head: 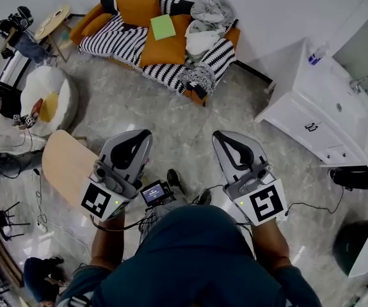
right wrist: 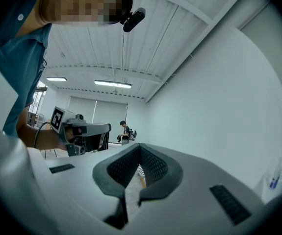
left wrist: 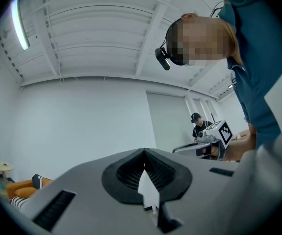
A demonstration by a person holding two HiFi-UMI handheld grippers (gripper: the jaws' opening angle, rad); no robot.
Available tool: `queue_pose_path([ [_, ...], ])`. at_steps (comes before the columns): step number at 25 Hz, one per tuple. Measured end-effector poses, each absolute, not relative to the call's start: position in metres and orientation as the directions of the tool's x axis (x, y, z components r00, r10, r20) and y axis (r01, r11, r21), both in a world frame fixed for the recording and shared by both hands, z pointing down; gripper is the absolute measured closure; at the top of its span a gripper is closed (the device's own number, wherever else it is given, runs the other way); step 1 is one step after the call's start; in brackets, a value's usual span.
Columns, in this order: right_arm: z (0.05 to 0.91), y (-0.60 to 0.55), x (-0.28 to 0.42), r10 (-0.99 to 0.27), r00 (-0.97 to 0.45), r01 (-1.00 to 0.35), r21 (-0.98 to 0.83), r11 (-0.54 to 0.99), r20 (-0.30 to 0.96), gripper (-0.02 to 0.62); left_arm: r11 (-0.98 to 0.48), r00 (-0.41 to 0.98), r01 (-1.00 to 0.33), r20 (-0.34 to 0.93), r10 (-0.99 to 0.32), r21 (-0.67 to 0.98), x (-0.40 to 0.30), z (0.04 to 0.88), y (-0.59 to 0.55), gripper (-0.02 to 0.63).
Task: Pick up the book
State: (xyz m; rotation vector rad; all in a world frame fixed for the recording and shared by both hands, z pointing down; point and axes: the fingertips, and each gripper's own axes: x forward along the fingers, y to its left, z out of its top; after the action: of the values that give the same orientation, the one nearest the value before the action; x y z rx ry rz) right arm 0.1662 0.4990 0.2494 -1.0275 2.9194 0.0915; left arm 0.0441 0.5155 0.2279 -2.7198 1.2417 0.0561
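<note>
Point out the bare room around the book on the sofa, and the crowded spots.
Bare: the orange cushion around the book, and the floor in front of the sofa. Crowded: the clothes heap right of the book, the striped blanket left of it.

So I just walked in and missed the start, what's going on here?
A person stands holding a two-jaw gripper in each hand, both pointing out over the floor. The left gripper and the right gripper are both shut with nothing between their jaws. The green book lies on the orange sofa across the room, well away from both grippers, so the pickup has not begun.
</note>
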Motion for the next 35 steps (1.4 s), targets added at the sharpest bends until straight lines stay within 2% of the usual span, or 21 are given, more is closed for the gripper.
queue_pose_path([
  [15, 0.233, 0.42, 0.065, -0.664, -0.741, -0.671, 0.092, 0.736, -0.1, 0.581, -0.691, 0.7, -0.713, -0.152, -0.697, -0.118, -0.07, 0.219, 0.426, 0.603],
  [18, 0.23, 0.404, 0.053, -0.682, -0.726, -0.688, 0.101, 0.719, -0.091, 0.58, -0.7, 0.707, -0.707, -0.124, -0.696, -0.099, -0.088, 0.225, 0.414, 0.603],
  [22, 0.23, 0.393, 0.035, -0.683, -0.725, -0.688, 0.129, 0.714, -0.088, 0.58, -0.704, 0.707, -0.703, -0.2, -0.678, -0.1, -0.108, 0.21, 0.406, 0.603],
  [35, 0.242, 0.344, 0.049, -0.645, -0.761, -0.649, 0.063, 0.758, -0.07, 0.581, -0.665, 0.667, -0.743, -0.153, -0.729, -0.07, -0.09, 0.226, 0.357, 0.603],
])
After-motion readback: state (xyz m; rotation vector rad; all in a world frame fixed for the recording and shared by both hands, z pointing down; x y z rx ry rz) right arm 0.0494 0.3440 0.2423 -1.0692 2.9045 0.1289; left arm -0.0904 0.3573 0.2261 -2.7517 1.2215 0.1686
